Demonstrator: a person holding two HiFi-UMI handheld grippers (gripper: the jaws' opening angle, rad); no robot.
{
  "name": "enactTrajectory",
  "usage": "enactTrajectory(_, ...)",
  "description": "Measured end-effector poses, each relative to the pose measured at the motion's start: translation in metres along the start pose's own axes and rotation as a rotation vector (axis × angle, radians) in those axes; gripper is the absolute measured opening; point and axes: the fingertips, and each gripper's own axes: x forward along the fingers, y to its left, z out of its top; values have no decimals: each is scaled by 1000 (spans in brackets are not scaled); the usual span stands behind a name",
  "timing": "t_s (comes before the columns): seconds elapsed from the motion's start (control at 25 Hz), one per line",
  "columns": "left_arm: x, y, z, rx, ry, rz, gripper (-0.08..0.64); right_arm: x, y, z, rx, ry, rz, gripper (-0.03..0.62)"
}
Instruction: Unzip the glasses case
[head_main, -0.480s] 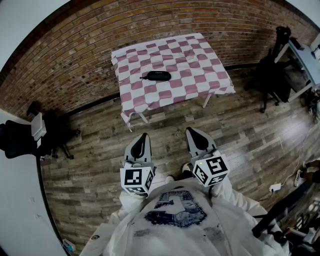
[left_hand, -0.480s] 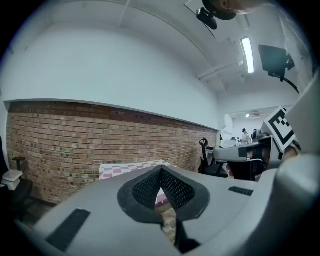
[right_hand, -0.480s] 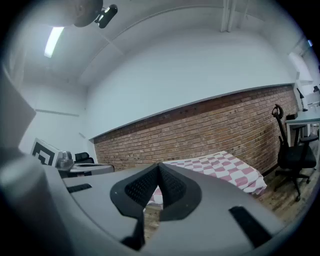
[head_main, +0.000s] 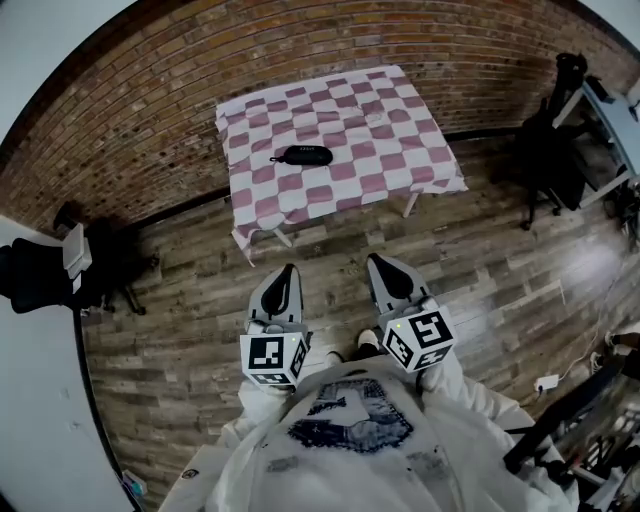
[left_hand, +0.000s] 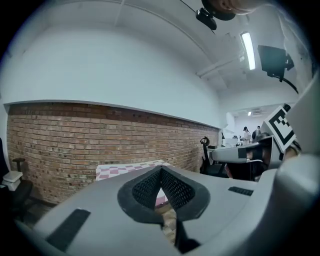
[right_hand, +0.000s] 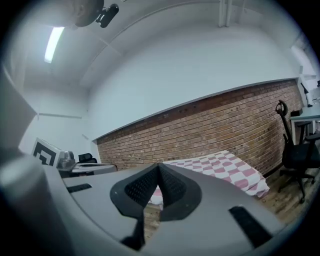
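Note:
A black zipped glasses case (head_main: 302, 155) lies on a table with a pink-and-white checked cloth (head_main: 380, 120), well ahead of me across the wooden floor. My left gripper (head_main: 287, 270) and right gripper (head_main: 375, 261) are held side by side near my body, far from the table, both shut with nothing between the jaws. In the left gripper view the shut jaws (left_hand: 161, 171) point toward the table (left_hand: 120, 170). Past the shut tips in the right gripper view (right_hand: 159, 166) the checked cloth (right_hand: 225, 167) shows. The case is hidden in both gripper views.
A brick wall (head_main: 150, 110) runs behind the table. Black office chairs stand at the left (head_main: 40, 275) and right (head_main: 550, 150), with a desk at the far right (head_main: 610, 110). Wooden floor (head_main: 330, 240) lies between me and the table.
The table and case have shifted slightly left and down in the head view. Both grippers stay shut in the same place by my body.

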Motion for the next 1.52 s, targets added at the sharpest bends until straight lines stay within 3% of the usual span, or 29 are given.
enactTrajectory(0.72, 16, -9, 0, 25, 18, 114, 9, 12, -36, 1, 41, 11, 98, 6)
enactTrajectory(1.12, 58, 10, -4, 17, 31, 92, 9, 47, -56, 3, 45, 29, 77, 6)
enactTrajectory(1.52, 135, 58, -7, -2, 47, 47, 9, 128, -80, 5, 41, 71, 43, 6)
